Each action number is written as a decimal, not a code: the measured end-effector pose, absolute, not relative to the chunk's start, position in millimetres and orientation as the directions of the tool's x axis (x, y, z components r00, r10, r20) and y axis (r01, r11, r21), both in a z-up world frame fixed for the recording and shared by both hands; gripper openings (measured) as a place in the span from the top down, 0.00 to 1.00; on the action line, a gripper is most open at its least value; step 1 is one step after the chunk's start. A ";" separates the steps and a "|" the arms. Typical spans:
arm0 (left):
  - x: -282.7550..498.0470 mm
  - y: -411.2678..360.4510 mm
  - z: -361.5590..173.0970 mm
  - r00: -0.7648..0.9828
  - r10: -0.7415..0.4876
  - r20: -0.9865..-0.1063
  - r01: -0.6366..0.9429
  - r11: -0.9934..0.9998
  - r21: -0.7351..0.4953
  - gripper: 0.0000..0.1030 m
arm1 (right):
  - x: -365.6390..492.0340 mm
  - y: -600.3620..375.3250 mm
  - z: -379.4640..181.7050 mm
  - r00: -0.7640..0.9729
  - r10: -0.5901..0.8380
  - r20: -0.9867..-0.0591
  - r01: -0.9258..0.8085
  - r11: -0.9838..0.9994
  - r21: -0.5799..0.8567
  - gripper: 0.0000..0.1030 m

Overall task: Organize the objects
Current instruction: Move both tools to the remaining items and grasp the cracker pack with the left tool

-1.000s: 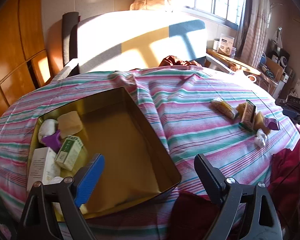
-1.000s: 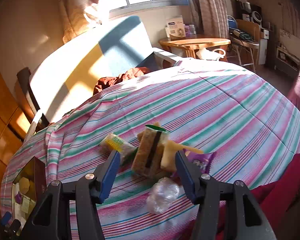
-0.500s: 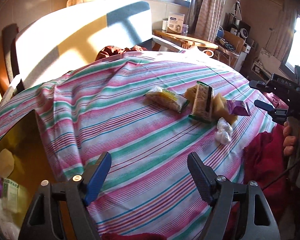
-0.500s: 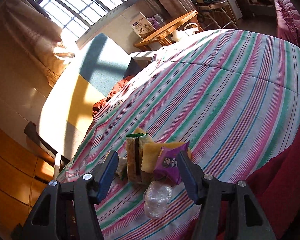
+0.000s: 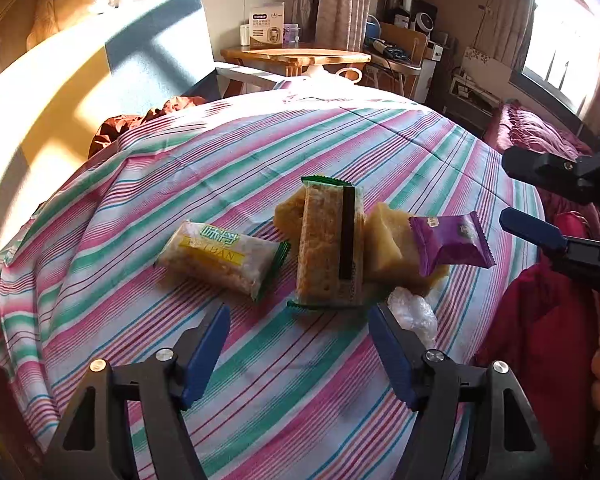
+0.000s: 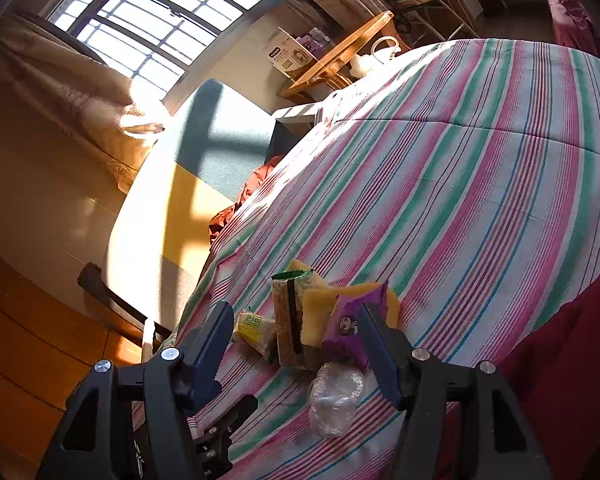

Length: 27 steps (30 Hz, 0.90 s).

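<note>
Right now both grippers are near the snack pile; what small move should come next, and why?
Probably ease the left gripper forward and close on the tall green-edged snack bar. Its fingers are open and empty, the bar lies straight ahead, and the right gripper faces the purple packet.

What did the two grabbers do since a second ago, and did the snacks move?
The left gripper swung from the gold tin over to the snacks, jaws closing, empty. The right gripper rolled, jaws opening, empty. The purple packet, long cracker pack and striped cloth stayed put.
</note>
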State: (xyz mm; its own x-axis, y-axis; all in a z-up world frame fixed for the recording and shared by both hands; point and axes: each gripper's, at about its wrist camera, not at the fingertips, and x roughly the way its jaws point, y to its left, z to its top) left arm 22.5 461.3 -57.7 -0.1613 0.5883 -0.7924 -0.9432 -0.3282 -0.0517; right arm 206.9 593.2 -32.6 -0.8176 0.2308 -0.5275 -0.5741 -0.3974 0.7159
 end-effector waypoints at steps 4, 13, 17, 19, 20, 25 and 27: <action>22.3 490.3 -67.7 -0.149 0.568 -0.809 -0.952 -0.304 -0.038 0.23 | 206.8 594.6 -34.6 -0.831 0.214 -0.514 -0.555 -0.392 0.733 0.36; 17.1 535.1 -88.9 -0.173 0.534 -0.827 -0.965 -0.259 0.035 0.20 | 206.2 596.2 -36.5 -0.843 0.192 -0.502 -0.535 -0.389 0.750 0.36; 3.4 536.6 -95.1 -0.076 0.534 -0.842 -0.961 -0.265 -0.081 0.55 | 206.5 596.4 -36.6 -0.843 0.191 -0.503 -0.536 -0.389 0.749 0.36; 5.1 525.5 -89.7 -0.092 0.552 -0.829 -0.959 -0.273 -0.076 0.55 | 206.1 596.1 -36.9 -0.842 0.188 -0.505 -0.536 -0.390 0.749 0.36; 5.9 517.0 -86.4 -0.079 0.561 -0.824 -0.958 -0.271 -0.092 0.55 | 205.7 596.2 -37.2 -0.842 0.185 -0.506 -0.536 -0.390 0.749 0.36; 7.0 461.0 -65.3 -0.082 0.592 -0.802 -0.939 -0.316 -0.138 0.55 | 205.3 596.0 -37.2 -0.837 0.184 -0.515 -0.543 -0.390 0.743 0.36; 6.7 434.3 -63.7 -0.090 0.581 -0.809 -0.921 -0.357 -0.154 0.55 | 204.9 596.0 -37.3 -0.834 0.183 -0.521 -0.548 -0.391 0.740 0.36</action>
State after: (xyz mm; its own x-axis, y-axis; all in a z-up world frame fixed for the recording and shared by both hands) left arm 6.7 434.3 -63.7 -0.0899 0.5814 -0.8086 -0.9214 -0.3567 -0.1541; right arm 204.9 596.0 -37.3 -0.8339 0.1832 -0.5206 -0.5477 -0.3911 0.7396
